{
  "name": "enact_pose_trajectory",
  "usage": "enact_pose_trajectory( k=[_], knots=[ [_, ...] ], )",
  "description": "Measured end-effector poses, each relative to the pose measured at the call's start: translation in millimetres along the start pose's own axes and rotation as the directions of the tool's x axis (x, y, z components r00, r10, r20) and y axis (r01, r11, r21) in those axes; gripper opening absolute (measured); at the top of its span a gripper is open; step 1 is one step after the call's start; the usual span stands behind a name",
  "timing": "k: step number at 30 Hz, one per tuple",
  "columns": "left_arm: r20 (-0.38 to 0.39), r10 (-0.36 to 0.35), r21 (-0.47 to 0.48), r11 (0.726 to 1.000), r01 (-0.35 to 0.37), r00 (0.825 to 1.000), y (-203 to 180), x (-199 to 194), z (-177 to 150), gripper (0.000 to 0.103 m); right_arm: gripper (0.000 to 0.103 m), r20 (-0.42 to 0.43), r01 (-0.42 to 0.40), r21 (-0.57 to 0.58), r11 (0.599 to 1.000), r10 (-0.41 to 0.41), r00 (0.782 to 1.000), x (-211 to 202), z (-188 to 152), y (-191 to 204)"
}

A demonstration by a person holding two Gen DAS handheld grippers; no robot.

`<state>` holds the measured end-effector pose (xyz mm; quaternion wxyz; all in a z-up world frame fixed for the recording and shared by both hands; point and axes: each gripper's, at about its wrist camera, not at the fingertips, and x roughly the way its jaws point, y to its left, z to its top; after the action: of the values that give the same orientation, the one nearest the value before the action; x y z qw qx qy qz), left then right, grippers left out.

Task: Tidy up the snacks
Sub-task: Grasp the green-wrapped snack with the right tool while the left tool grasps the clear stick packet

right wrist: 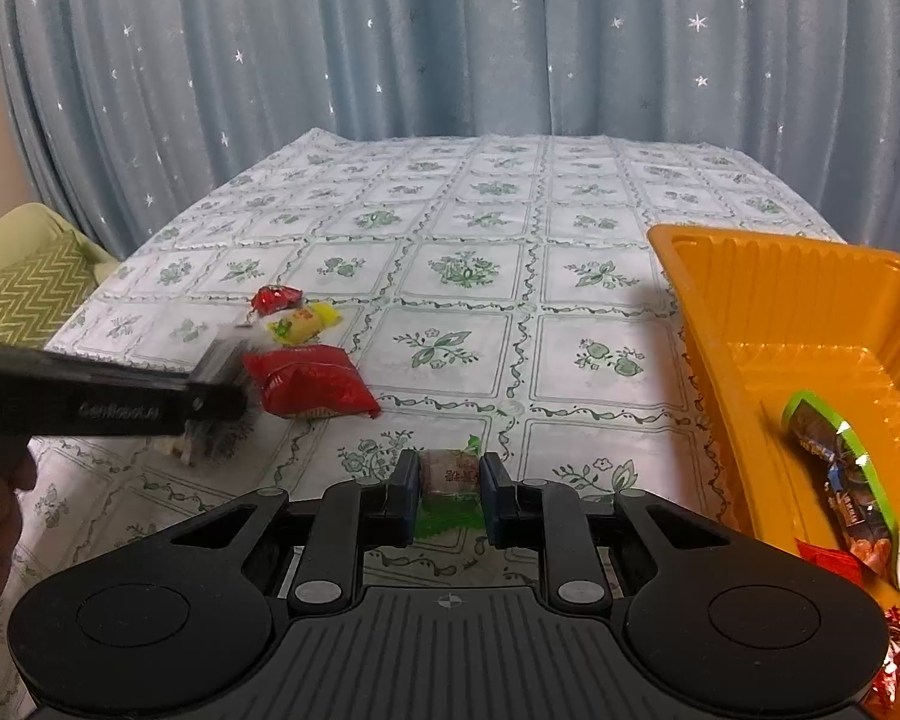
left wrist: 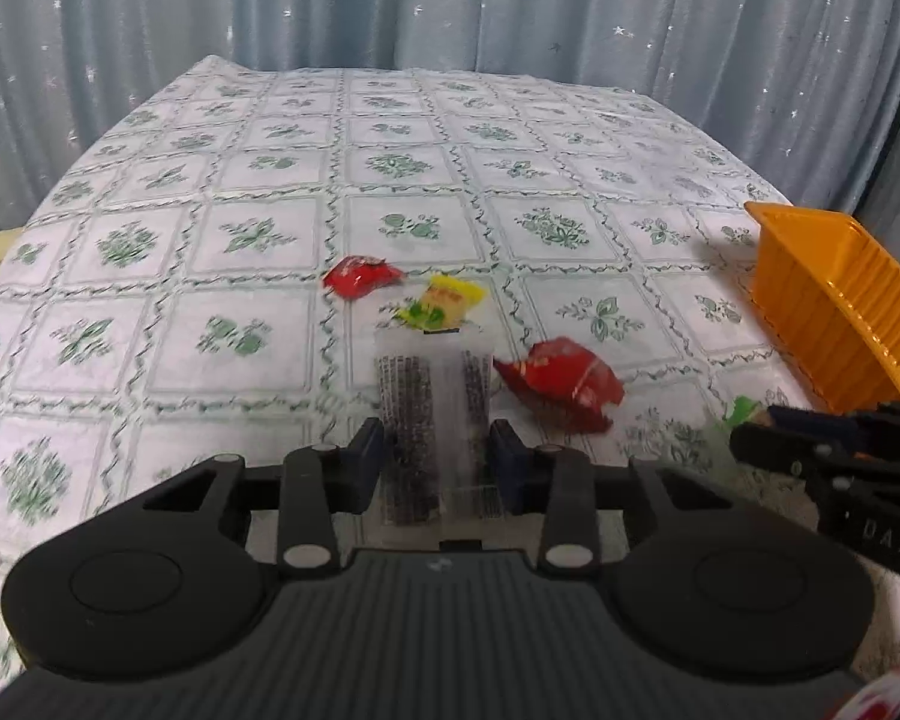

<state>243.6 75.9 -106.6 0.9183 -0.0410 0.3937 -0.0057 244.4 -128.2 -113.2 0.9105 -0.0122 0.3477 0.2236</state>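
Clear dark-print packet (left wrist: pixel 432 420) in left tongs; green-brown snack (right wrist: pixel 450 474) in right; orange tray (right wrist: pixel 810 324) right.

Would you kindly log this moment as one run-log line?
left gripper: shut on clear packet | right gripper: shut on green-wrapped snack | orange tray: partly filled

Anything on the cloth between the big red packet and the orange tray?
Nothing: in the right wrist view only bare tablecloth separates the big red packet from the orange tray.
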Motion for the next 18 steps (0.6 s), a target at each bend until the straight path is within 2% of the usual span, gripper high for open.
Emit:
enact_pose_trajectory(
  k=[13, 18],
  knots=[
    [0.032, -0.013, -0.076, 0.997, 0.015, 0.999, -22.9, -78.5, -34.3, 0.034, 0.022, 0.036, 0.031, 0.042, 0.999, -0.033, 0.999, -66.7, -19.4, 14.6],
    [0.051, -0.017, -0.057, 0.998, 0.020, 0.999, -44.4, -110.7, -46.2, 0.034, 0.022, 0.054, 0.059, 0.073, 0.996, -0.063, 0.997, -99.2, -30.5, 16.6]
  ],
)
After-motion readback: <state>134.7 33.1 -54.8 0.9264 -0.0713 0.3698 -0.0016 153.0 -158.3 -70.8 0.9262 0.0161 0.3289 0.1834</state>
